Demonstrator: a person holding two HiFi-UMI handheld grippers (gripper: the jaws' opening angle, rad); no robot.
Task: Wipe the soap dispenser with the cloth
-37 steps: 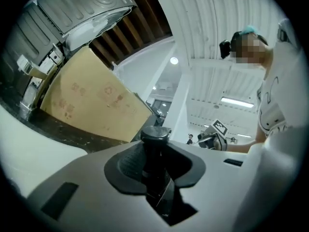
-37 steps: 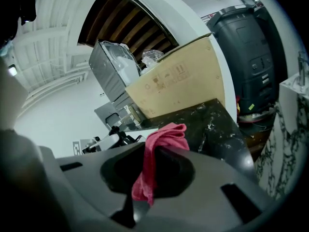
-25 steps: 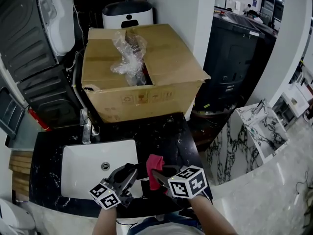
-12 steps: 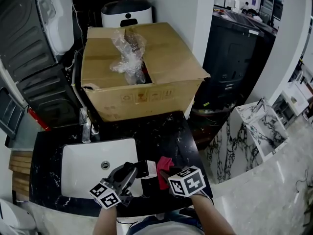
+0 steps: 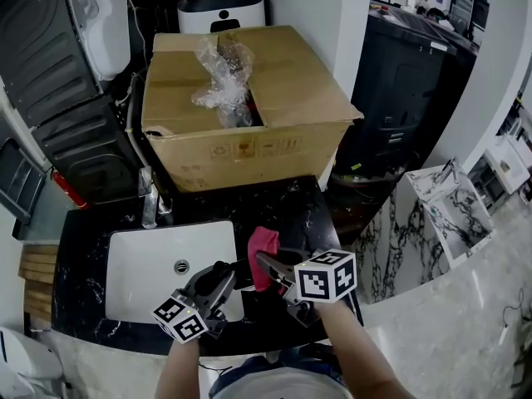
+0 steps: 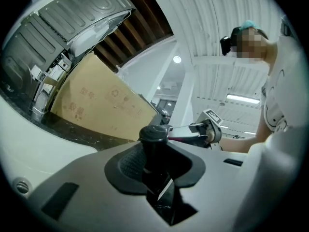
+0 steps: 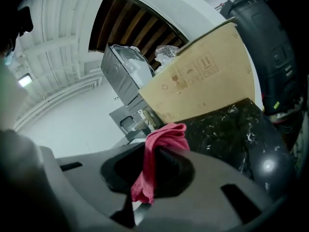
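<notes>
We stand at a black counter (image 5: 291, 210) with a white sink (image 5: 141, 260); a cardboard box (image 5: 249, 148) sits behind it, beside a white pillar (image 5: 312, 15). Pale marbled floor (image 5: 465, 331) lies to our right.

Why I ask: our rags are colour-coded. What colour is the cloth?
The cloth is plain pinkish red, clearest in the right gripper view.

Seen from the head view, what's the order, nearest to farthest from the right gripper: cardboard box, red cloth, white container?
1. Red cloth, in the right gripper's jaws.
2. Cardboard box, behind the sink.
3. White container, beyond the box.
</notes>
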